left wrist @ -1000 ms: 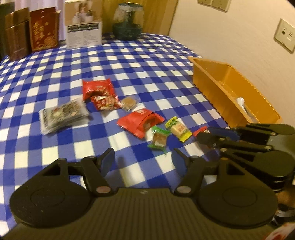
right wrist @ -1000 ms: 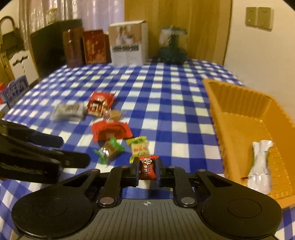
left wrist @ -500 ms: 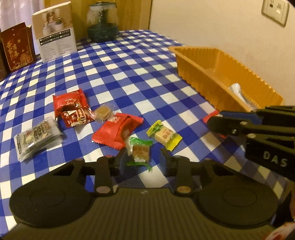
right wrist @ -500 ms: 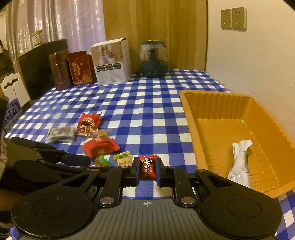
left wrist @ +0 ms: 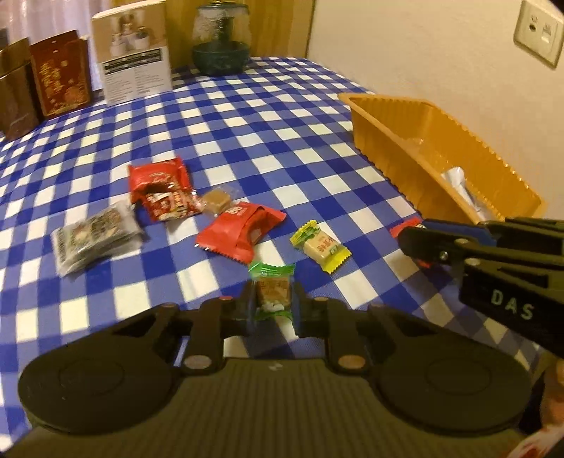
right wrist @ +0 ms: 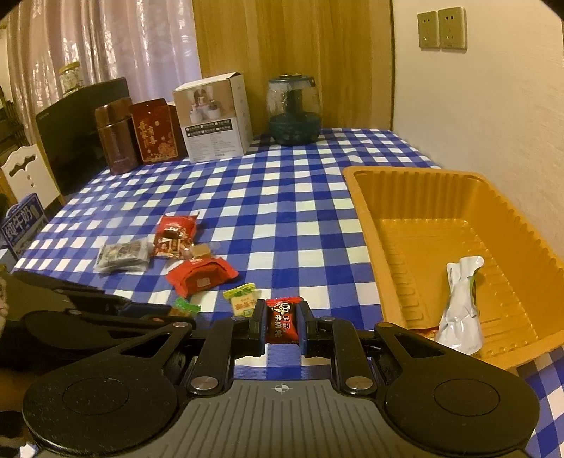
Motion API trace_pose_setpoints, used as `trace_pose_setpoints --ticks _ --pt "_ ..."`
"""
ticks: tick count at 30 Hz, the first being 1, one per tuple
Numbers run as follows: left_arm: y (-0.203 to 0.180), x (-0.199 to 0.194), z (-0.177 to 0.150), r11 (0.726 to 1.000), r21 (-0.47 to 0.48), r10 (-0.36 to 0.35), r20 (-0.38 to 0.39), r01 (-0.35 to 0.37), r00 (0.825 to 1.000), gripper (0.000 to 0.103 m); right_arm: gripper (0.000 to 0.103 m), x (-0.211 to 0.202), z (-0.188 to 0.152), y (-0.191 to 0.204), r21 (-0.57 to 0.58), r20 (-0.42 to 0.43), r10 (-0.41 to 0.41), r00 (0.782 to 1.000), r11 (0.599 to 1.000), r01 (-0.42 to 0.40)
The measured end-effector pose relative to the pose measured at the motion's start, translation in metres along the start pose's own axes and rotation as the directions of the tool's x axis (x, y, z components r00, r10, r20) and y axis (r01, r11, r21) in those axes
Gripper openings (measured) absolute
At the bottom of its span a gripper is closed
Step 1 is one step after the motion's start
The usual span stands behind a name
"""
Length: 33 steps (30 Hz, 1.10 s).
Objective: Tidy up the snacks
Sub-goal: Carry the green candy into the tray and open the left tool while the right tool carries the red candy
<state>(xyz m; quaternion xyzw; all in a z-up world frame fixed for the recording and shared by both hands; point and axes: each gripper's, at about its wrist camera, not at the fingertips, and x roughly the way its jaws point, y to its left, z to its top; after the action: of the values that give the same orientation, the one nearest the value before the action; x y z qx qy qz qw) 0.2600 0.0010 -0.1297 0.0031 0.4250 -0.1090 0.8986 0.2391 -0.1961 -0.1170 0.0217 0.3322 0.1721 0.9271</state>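
My left gripper point(left wrist: 273, 303) is low over the blue checked cloth, its jaws closing with the pads pressed on a green-wrapped candy point(left wrist: 271, 280). In front of it lie a yellow candy point(left wrist: 319, 246), a red packet point(left wrist: 236, 232), a torn red packet point(left wrist: 162, 190), a small caramel point(left wrist: 215, 200) and a grey packet point(left wrist: 95, 236). My right gripper point(right wrist: 281, 327) is shut on a red candy point(right wrist: 282, 313), held just left of the orange tray point(right wrist: 366, 218). A crumpled white wrapper point(right wrist: 460, 306) lies in the tray. The left gripper point(right wrist: 158, 313) shows at the lower left of the right wrist view.
At the table's far edge stand a brown tin point(right wrist: 116, 141), a red box point(right wrist: 155, 130), a white carton point(right wrist: 215, 116) and a glass jar point(right wrist: 294, 112). A wall with sockets point(right wrist: 442, 28) runs behind the tray. A white chair point(right wrist: 28, 176) is at the left.
The left gripper came down over the green candy and closed on it. The right gripper kept the red candy and rose a little toward the tray.
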Motion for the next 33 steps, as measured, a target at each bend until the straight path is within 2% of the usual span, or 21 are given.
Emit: trace_pose_setpoints --ticks 10,23,33 --pt "-0.001 -0.059 -0.008 0.996 -0.091 0.023 0.025 -0.021 0.999 0.018 0.017 -0.036 0.003 0.015 0.009 0.019 0.012 1.000 1.000 -0.012" --pt "-0.022 -0.124 -0.010 0.995 -0.104 0.018 0.085 -0.009 0.996 0.018 0.017 -0.095 0.005 0.026 0.016 0.064 0.001 0.998 1.000 -0.002" --pt "-0.034 -0.147 -0.010 0.996 -0.094 0.016 0.114 -0.005 0.993 0.018 0.017 -0.120 0.003 0.025 0.022 0.083 -0.004 0.997 1.000 0.002"
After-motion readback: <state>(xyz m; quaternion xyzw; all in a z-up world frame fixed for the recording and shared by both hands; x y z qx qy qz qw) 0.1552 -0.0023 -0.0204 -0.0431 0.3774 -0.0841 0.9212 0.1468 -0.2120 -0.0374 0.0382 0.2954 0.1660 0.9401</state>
